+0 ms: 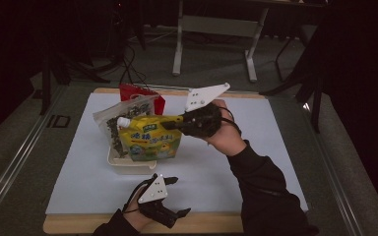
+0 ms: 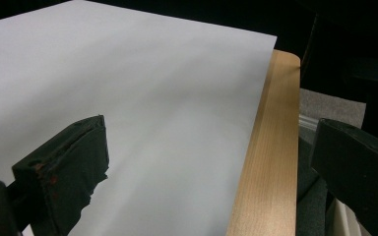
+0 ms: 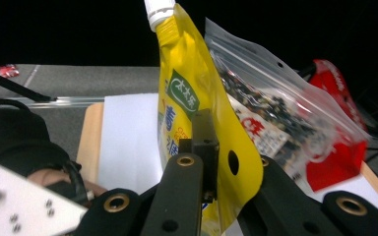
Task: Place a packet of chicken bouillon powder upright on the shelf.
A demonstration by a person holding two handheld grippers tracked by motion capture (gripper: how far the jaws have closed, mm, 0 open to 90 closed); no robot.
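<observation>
A yellow spouted pouch (image 1: pixel 150 140) with a white cap leans in a cream tray (image 1: pixel 128 167) left of the mat's middle. My right gripper (image 1: pixel 176 122) is shut on the pouch's upper right edge; in the right gripper view the black jaws (image 3: pixel 205 135) pinch the yellow pouch (image 3: pixel 184 88) beside a punched hole. Behind it stand a clear zip bag (image 1: pixel 113 120) of dark bits and a red pouch (image 1: pixel 138 92). My left gripper (image 1: pixel 179 196) rests near the table's front edge, open and empty. In the left gripper view its pads (image 2: pixel 64 164) stand wide apart.
A white mat (image 1: pixel 256 147) covers the wooden table (image 1: pixel 202 223); its wooden edge (image 2: pixel 266 162) runs between the left jaws. The clear zip bag (image 3: pixel 275 108) and red pouch (image 3: pixel 334 83) crowd right of the yellow pouch. A metal frame (image 1: pixel 216 29) stands on the floor beyond.
</observation>
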